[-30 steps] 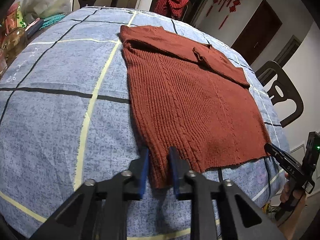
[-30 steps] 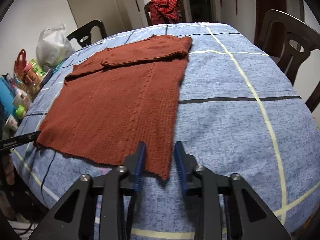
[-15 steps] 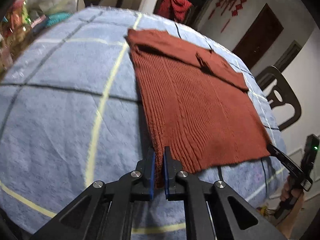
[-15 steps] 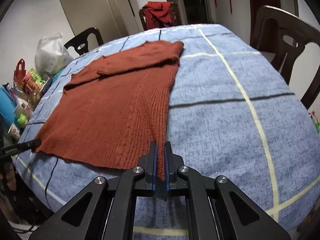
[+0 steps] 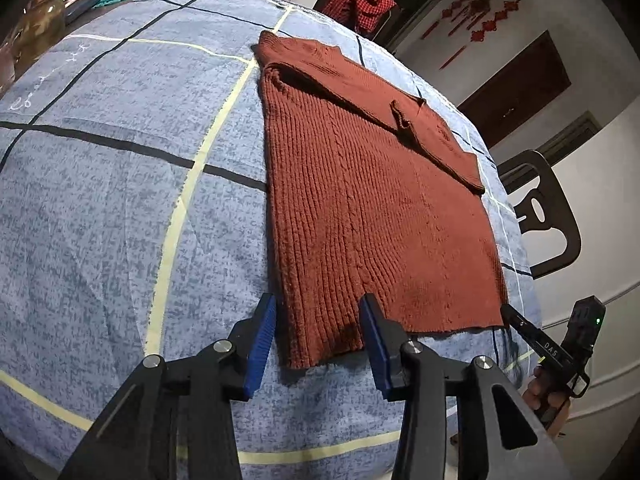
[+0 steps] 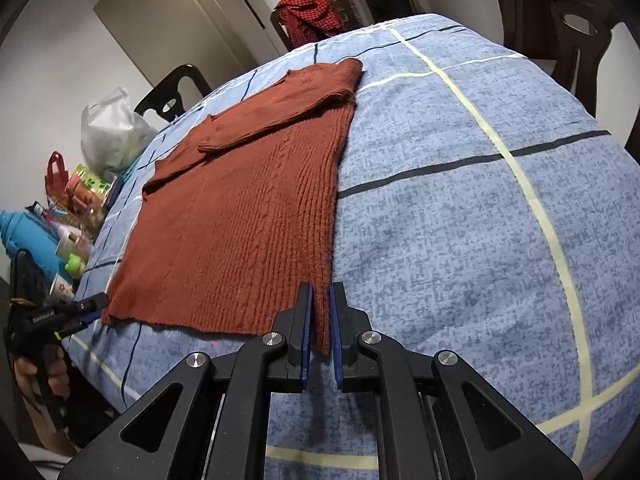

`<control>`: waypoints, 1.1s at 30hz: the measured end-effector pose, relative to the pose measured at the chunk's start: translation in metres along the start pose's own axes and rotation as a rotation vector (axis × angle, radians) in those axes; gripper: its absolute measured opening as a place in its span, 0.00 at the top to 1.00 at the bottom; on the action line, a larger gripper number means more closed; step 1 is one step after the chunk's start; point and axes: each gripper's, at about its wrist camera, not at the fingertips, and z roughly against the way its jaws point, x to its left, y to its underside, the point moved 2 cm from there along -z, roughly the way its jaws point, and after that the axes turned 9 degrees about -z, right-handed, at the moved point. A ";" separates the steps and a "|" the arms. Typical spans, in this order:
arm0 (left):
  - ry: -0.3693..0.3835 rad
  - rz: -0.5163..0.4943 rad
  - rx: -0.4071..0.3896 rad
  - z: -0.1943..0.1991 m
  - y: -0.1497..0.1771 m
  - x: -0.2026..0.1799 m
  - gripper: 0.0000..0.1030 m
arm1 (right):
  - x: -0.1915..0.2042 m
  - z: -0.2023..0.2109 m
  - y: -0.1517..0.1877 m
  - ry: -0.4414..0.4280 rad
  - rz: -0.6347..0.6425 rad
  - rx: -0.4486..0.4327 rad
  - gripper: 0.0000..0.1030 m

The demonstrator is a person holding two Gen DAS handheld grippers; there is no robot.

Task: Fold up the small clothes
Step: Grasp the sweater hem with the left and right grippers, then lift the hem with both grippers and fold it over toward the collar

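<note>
Blue checked cloth (image 5: 120, 208) covers the table, a rust sweater (image 5: 360, 208) spread flat on it with sleeves folded across. At its near hem, the left gripper (image 5: 318, 336) is opening, jaws straddling one corner untouched; the right gripper (image 6: 320, 332) pinches the other corner.

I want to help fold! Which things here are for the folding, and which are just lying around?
For folding: rust-red ribbed knit sweater; left tool, opening around its corner; right tool, pinching the other corner.

Just lying around: white plastic bag; turquoise plastic bottle; red checked cloth on chair.
</note>
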 end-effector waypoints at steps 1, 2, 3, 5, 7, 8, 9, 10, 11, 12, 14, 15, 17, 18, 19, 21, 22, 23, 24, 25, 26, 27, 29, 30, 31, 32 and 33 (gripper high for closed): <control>0.001 0.000 0.005 -0.001 -0.001 -0.001 0.58 | 0.002 0.000 0.000 0.000 0.011 0.001 0.92; 0.004 0.000 0.006 -0.001 0.000 -0.001 0.60 | 0.005 -0.001 0.000 0.007 0.028 -0.001 0.92; 0.009 -0.005 0.016 -0.002 0.000 -0.003 0.70 | 0.007 -0.002 0.000 0.014 0.046 -0.005 0.92; 0.008 -0.013 0.034 -0.007 0.001 -0.005 0.84 | 0.011 -0.001 0.000 0.013 0.077 -0.010 0.93; -0.014 -0.031 0.034 -0.008 0.001 -0.005 0.90 | 0.012 0.001 -0.002 0.002 0.075 -0.015 0.93; -0.015 -0.035 0.031 -0.007 0.001 -0.005 0.90 | 0.011 0.001 -0.004 -0.003 0.078 -0.017 0.93; -0.013 -0.039 0.023 -0.005 0.000 -0.005 0.91 | 0.011 0.002 -0.006 -0.005 0.081 -0.020 0.94; -0.014 -0.046 0.013 -0.002 -0.002 -0.006 0.91 | 0.012 0.004 -0.008 -0.010 0.082 -0.024 0.94; -0.016 -0.052 0.006 0.000 -0.003 -0.006 0.91 | 0.012 0.004 -0.010 -0.017 0.081 -0.025 0.94; -0.019 -0.059 -0.004 0.003 -0.004 -0.007 0.91 | 0.012 0.005 -0.012 -0.028 0.076 -0.026 0.94; -0.010 -0.064 -0.023 0.009 -0.009 -0.008 0.91 | 0.012 0.008 -0.017 -0.052 0.062 -0.033 0.94; 0.000 -0.062 -0.034 0.011 -0.013 -0.009 0.91 | 0.013 0.010 -0.020 -0.064 0.058 -0.038 0.94; 0.020 -0.057 -0.046 0.014 -0.020 -0.008 0.91 | 0.014 0.013 -0.027 -0.093 0.044 -0.049 0.94; 0.022 -0.054 -0.055 0.015 -0.024 -0.009 0.91 | 0.016 0.015 -0.031 -0.102 0.040 -0.054 0.94; 0.020 -0.051 -0.061 0.016 -0.028 -0.009 0.91 | 0.017 0.016 -0.034 -0.104 0.041 -0.059 0.94; 0.025 -0.053 -0.070 0.017 -0.035 -0.010 0.91 | 0.019 0.017 -0.043 -0.098 0.043 -0.074 0.94; 0.026 -0.049 -0.076 0.017 -0.038 -0.009 0.91 | 0.021 0.017 -0.047 -0.098 0.045 -0.078 0.94; 0.028 -0.051 -0.079 0.017 -0.041 -0.009 0.91 | 0.021 0.017 -0.050 -0.101 0.045 -0.079 0.94; 0.029 -0.050 -0.081 0.016 -0.044 -0.009 0.91 | 0.022 0.016 -0.054 -0.106 0.045 -0.081 0.94; 0.029 -0.043 -0.084 0.015 -0.048 -0.009 0.91 | 0.024 0.015 -0.059 -0.111 0.047 -0.081 0.94; 0.032 -0.040 -0.083 0.014 -0.052 -0.009 0.91 | 0.025 0.015 -0.062 -0.112 0.049 -0.082 0.94; 0.034 -0.033 -0.085 0.013 -0.056 -0.008 0.91 | 0.026 0.014 -0.067 -0.110 0.049 -0.084 0.94; 0.038 -0.020 -0.090 0.012 -0.064 -0.005 0.91 | 0.029 0.012 -0.075 -0.112 0.057 -0.091 0.94; 0.035 -0.019 -0.094 0.011 -0.068 -0.005 0.91 | 0.030 0.012 -0.079 -0.115 0.057 -0.092 0.94; 0.030 -0.016 -0.097 0.011 -0.072 -0.004 0.91 | 0.032 0.010 -0.085 -0.118 0.056 -0.095 0.94; 0.029 -0.016 -0.099 0.010 -0.076 -0.003 0.91 | 0.033 0.009 -0.089 -0.117 0.057 -0.098 0.94; 0.031 -0.014 -0.105 0.010 -0.080 -0.003 0.91 | 0.033 0.008 -0.093 -0.114 0.056 -0.100 0.94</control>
